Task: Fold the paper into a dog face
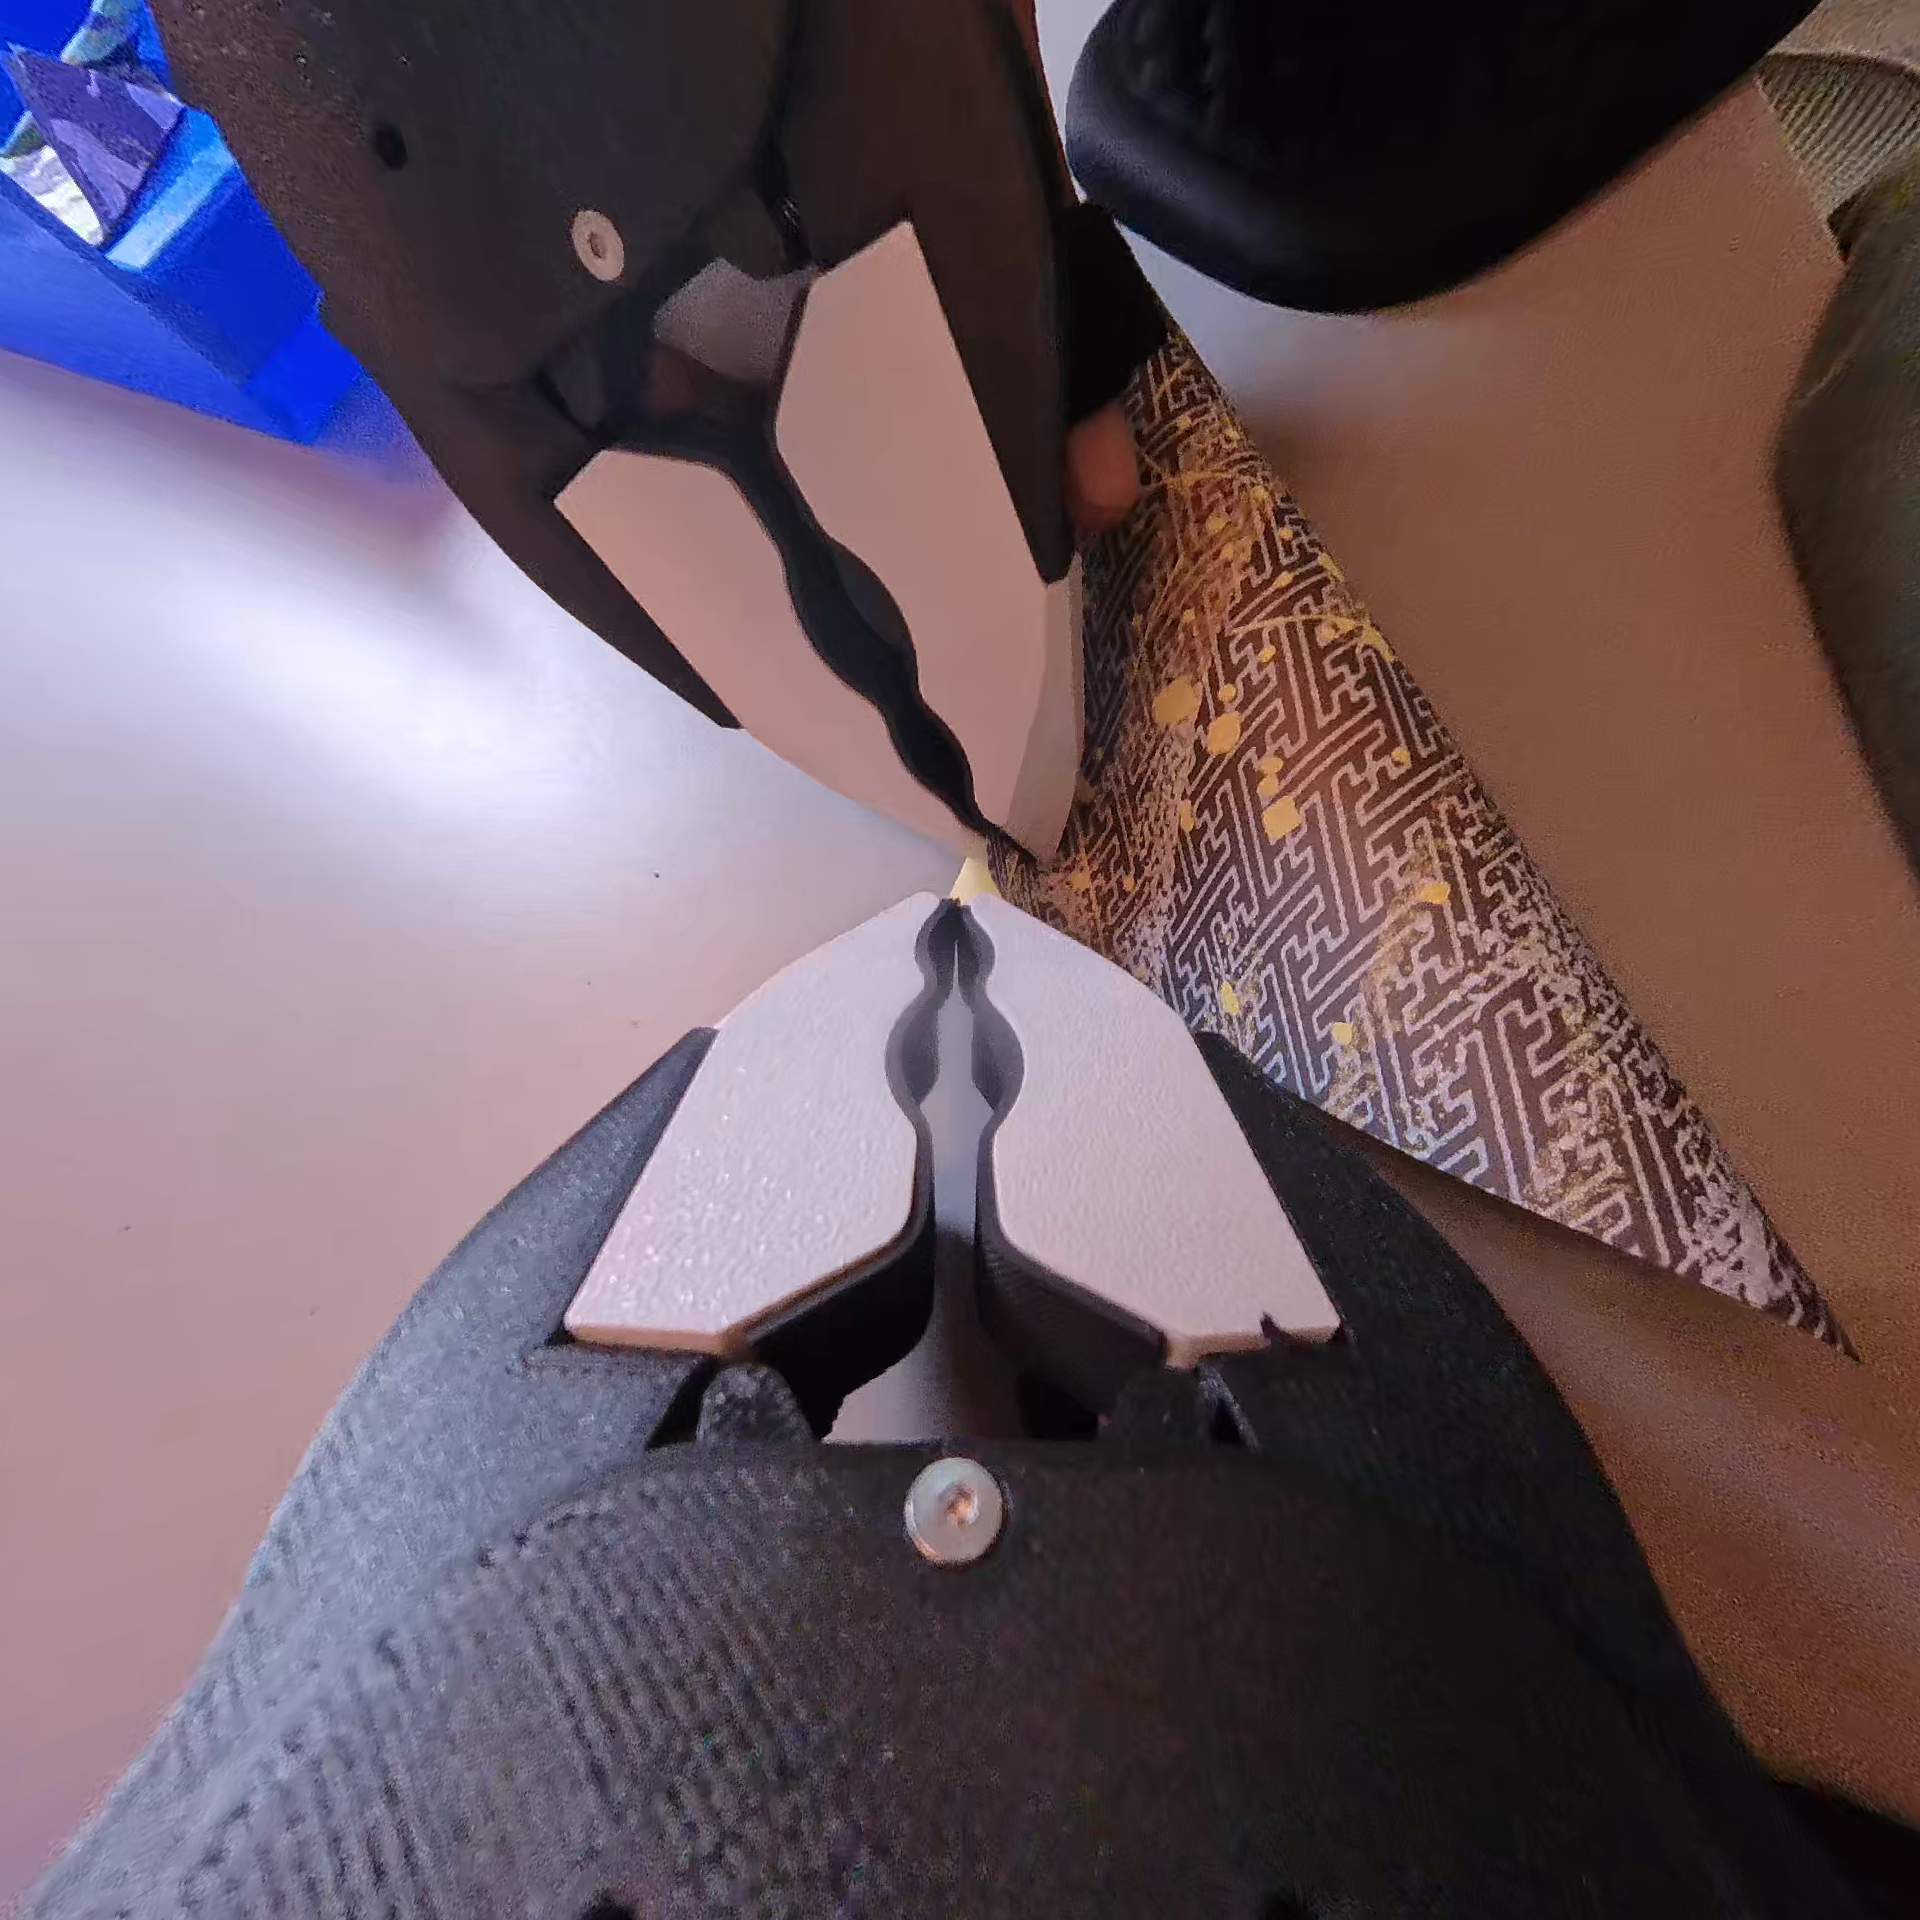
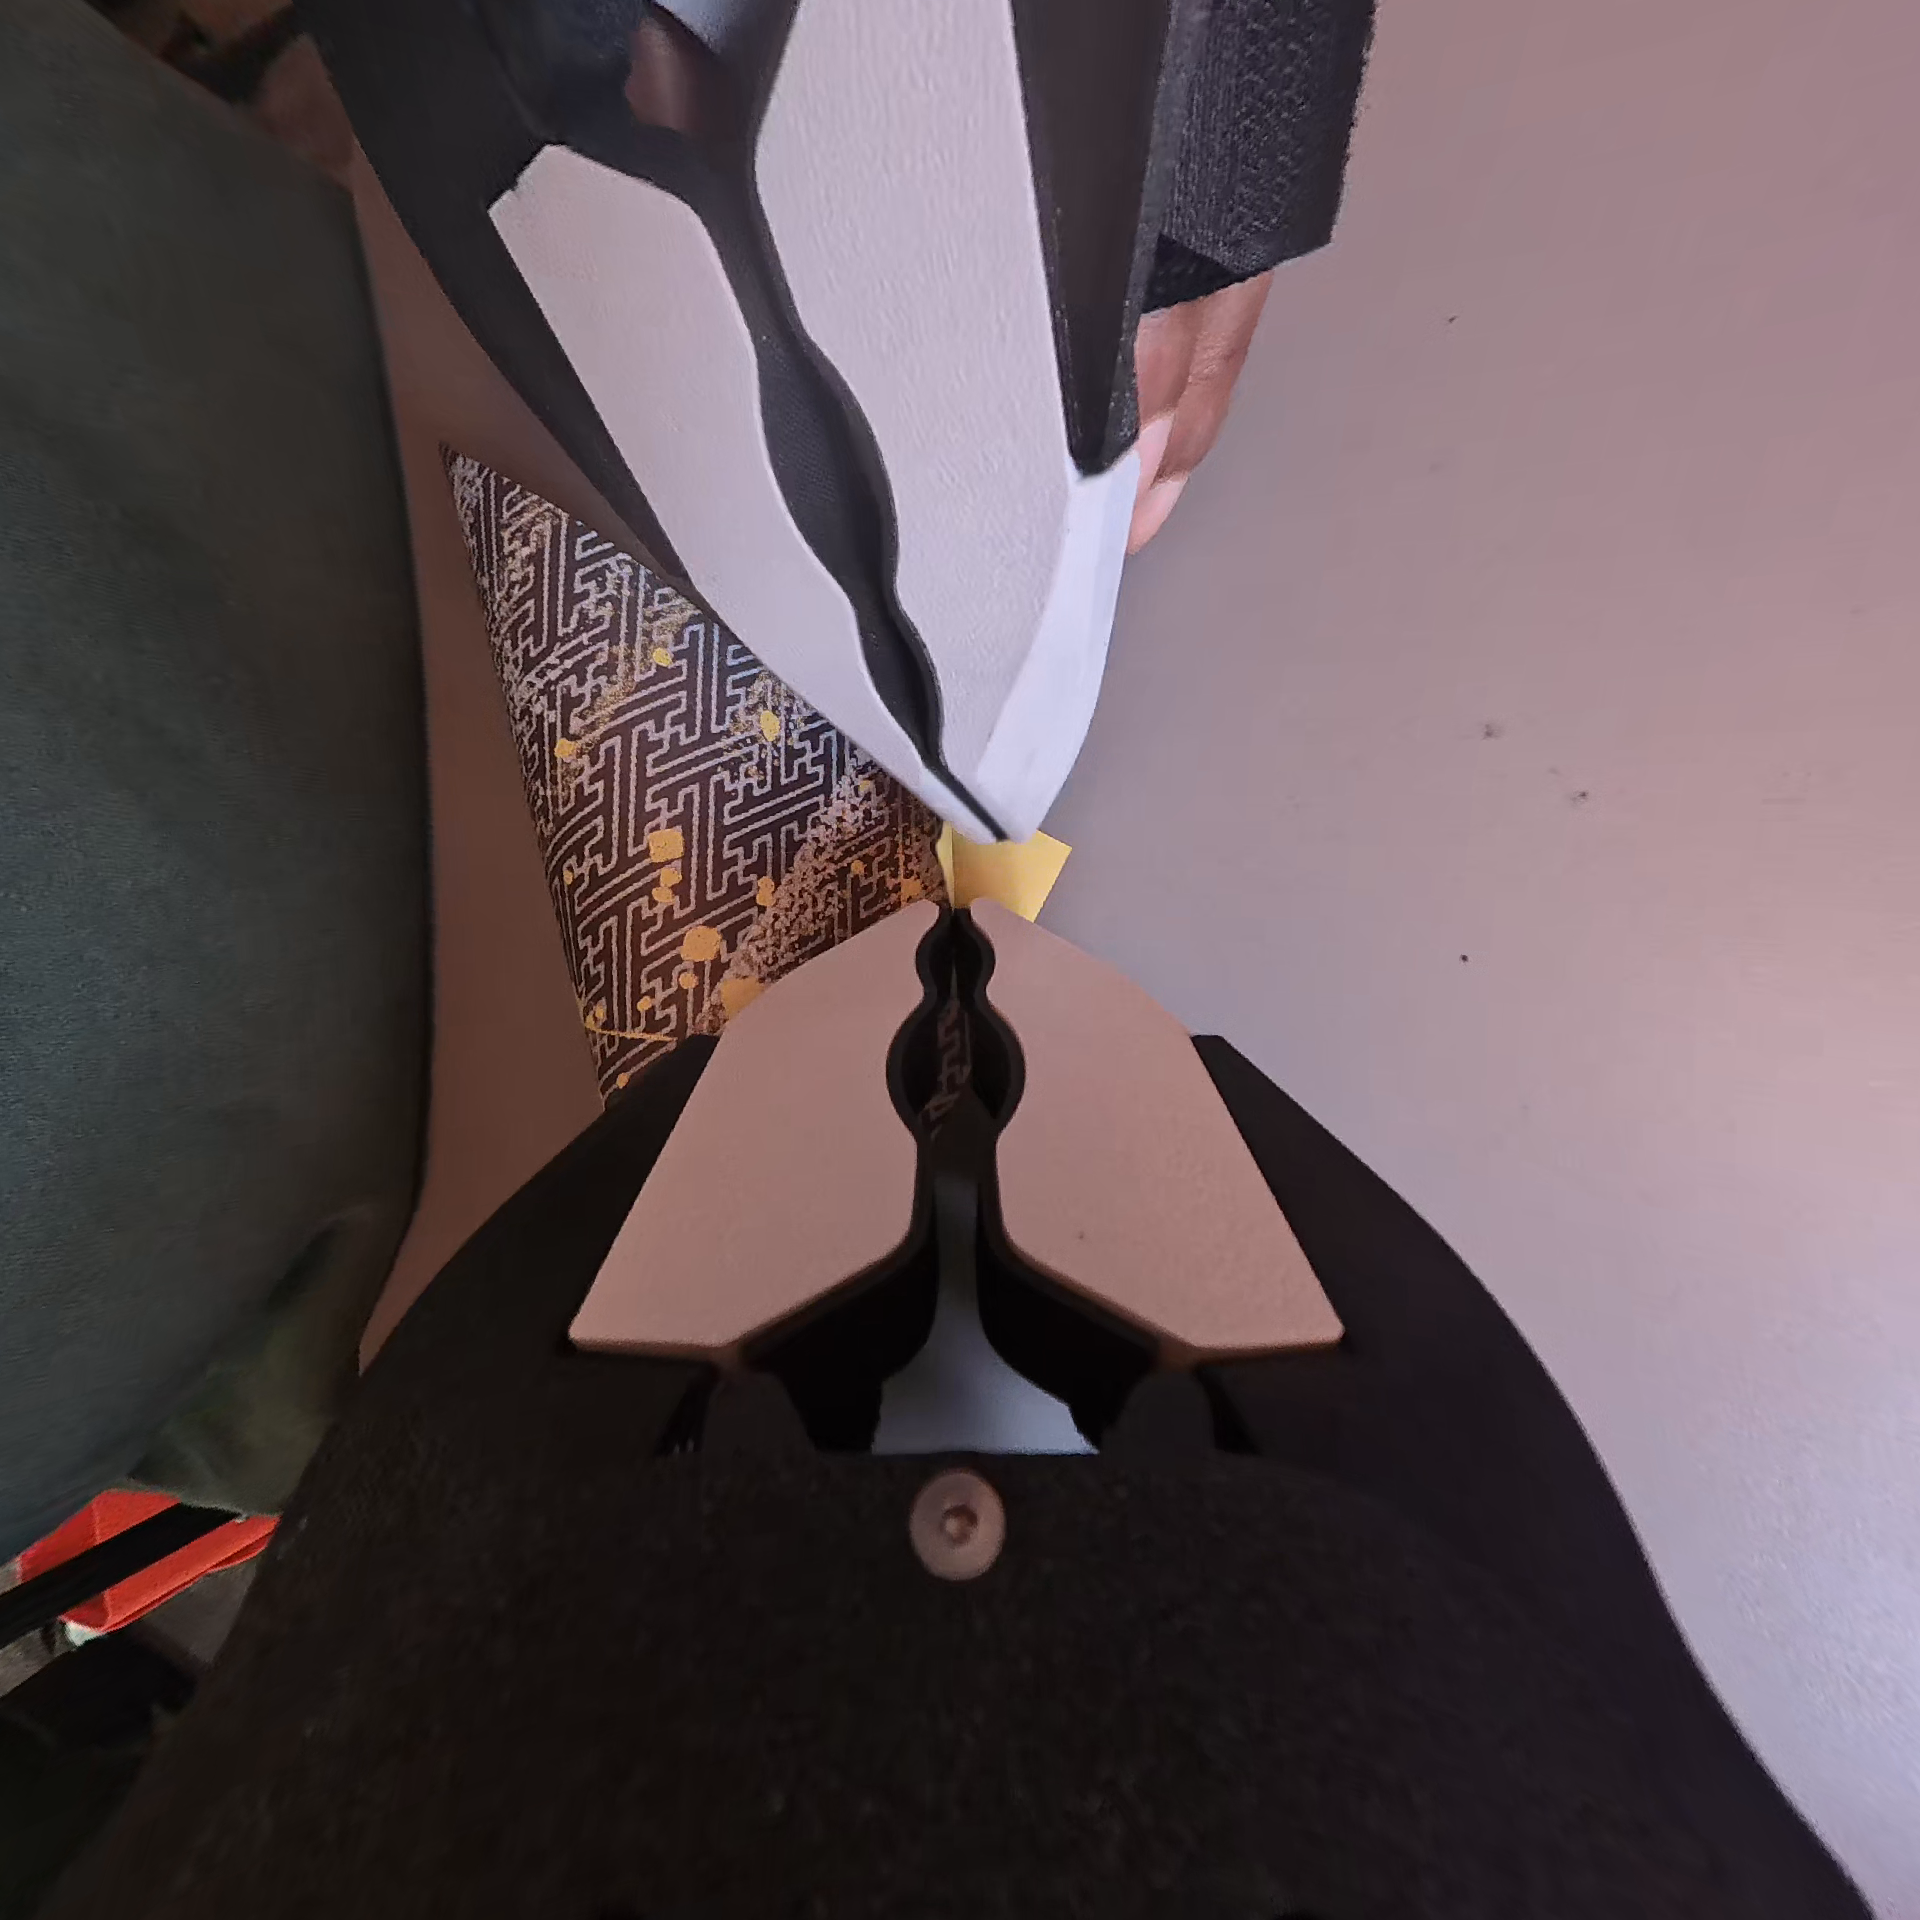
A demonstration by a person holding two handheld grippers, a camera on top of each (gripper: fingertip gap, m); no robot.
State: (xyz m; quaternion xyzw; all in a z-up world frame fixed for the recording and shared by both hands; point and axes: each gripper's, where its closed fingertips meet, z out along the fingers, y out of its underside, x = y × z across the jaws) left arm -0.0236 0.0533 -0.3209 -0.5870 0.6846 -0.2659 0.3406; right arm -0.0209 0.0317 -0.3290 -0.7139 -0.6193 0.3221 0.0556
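The paper [image 1: 1351,883] is dark brown with a pale maze pattern and gold splashes, and lies as a triangle on the pale table [image 1: 312,831]. Its yellow underside shows at the near corner [image 2: 1003,873]. My right gripper [image 2: 956,912] is shut on this corner, with a strip of patterned paper showing in the gap between its fingers. It also shows in the left wrist view [image 1: 997,831], coming down from above. My left gripper [image 1: 956,909] is shut, its tips touching the yellow corner from the opposite side [image 2: 987,826]. Whether it pinches the paper is hidden.
A blue box [image 1: 156,260] stands at the table's far left. A black padded object [image 1: 1351,135] overhangs the far right. Dark green cloth [image 2: 156,727] lies along the table edge beside the paper, with an orange item [image 2: 135,1558] below it. The person's fingers [image 2: 1184,416] hold the left gripper.
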